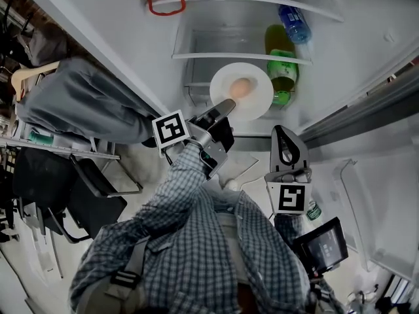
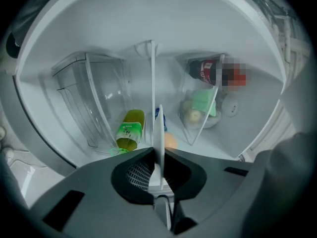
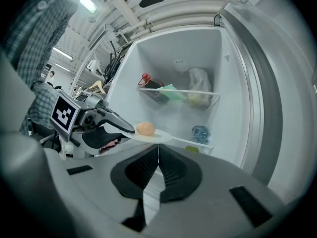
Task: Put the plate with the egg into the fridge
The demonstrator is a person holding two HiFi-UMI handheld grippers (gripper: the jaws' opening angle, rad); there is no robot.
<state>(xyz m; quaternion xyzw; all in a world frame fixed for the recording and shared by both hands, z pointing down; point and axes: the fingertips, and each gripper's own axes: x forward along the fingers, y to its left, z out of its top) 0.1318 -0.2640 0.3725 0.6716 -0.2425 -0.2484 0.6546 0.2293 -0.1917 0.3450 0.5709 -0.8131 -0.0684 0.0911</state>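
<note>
A white plate [image 1: 254, 97] with a brown egg [image 1: 241, 88] on it hangs in front of the open fridge [image 1: 366, 51]. My left gripper [image 1: 221, 110] is shut on the plate's near rim. In the left gripper view the plate [image 2: 158, 133] shows edge-on between the jaws, with the egg [image 2: 170, 141] just to its right. The right gripper view shows the plate [image 3: 153, 135] and egg [image 3: 145, 128] level, held out toward a glass shelf [image 3: 198, 144]. My right gripper [image 1: 284, 144] hangs lower and to the right, jaws shut with nothing between them.
In the fridge are a green bottle [image 1: 283, 67], a blue-capped bottle [image 1: 293, 23], a clear drawer [image 2: 86, 100], a cola bottle [image 2: 207, 70] and bagged food [image 3: 198, 90]. Chairs [image 1: 91, 195] and a person's grey clothing [image 1: 78, 103] stand at left.
</note>
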